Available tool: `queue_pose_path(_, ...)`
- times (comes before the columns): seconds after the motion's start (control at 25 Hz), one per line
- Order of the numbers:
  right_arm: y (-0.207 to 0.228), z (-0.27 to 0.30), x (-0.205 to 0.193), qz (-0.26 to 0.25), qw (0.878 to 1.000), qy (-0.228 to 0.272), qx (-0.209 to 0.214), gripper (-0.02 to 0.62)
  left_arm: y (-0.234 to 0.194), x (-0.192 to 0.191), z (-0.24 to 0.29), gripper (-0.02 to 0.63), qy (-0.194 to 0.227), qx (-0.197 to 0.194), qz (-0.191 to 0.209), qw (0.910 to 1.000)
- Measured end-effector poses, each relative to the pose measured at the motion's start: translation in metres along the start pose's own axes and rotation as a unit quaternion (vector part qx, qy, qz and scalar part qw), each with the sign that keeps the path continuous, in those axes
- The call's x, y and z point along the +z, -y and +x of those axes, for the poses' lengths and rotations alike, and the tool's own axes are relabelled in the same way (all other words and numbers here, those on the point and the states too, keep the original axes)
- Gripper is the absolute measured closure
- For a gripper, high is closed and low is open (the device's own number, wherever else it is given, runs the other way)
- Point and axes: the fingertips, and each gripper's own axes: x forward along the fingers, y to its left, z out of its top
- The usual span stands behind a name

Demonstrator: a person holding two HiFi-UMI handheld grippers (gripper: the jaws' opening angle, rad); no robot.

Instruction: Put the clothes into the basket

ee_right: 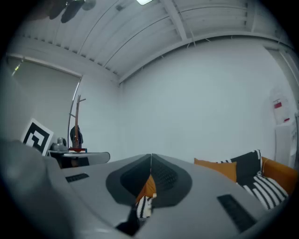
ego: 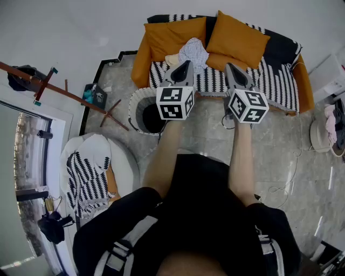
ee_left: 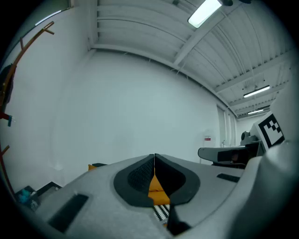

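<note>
The basket (ego: 132,108) is half hidden by the closed, empty left gripper (ego: 187,63); the right gripper (ego: 228,66) is likewise closed. Pale clothes (ego: 194,52) are crumpled on the far sofa (ego: 275,81).

- an orange sofa (ego: 141,60) stands against the white wall, with a black-and-white striped cover (ego: 275,86) over its seat.
- two orange cushions lean on its back, one at the left (ego: 172,33) and one at the right (ego: 237,38).
- a wooden coat stand (ego: 64,95) is at the left, with a dark bag (ego: 21,76) hanging at its top.
- a white round chair (ego: 128,168) carries a black-and-white patterned cloth (ego: 86,178).
- a thin cable (ego: 291,173) lies on the grey marbled floor (ego: 291,140).
- a strip light (ee_left: 204,12) glows on the ribbed ceiling.
</note>
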Motion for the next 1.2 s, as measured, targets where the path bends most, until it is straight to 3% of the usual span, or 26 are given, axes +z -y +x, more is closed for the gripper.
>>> queue_pose_path(0.44,0.041,0.000,0.008,0.030,0.999,0.020,-0.029,0.583,-0.030,-0.007,0.003,0.595,-0.004,0.041,-0.022,0.9989)
queue_pose_path(0.8,0.039,0.029,-0.004,0.040,0.999,0.007,-0.009,0.581,-0.065,-0.014,0.007,0.597,-0.009,0.069,-0.035,0.9970)
queue_pose_path(1.2,0.091,0.090,-0.025,0.042,0.999,-0.008,-0.026,0.581,-0.099,-0.042,0.084,0.597,-0.023,0.062,-0.049,0.9966)
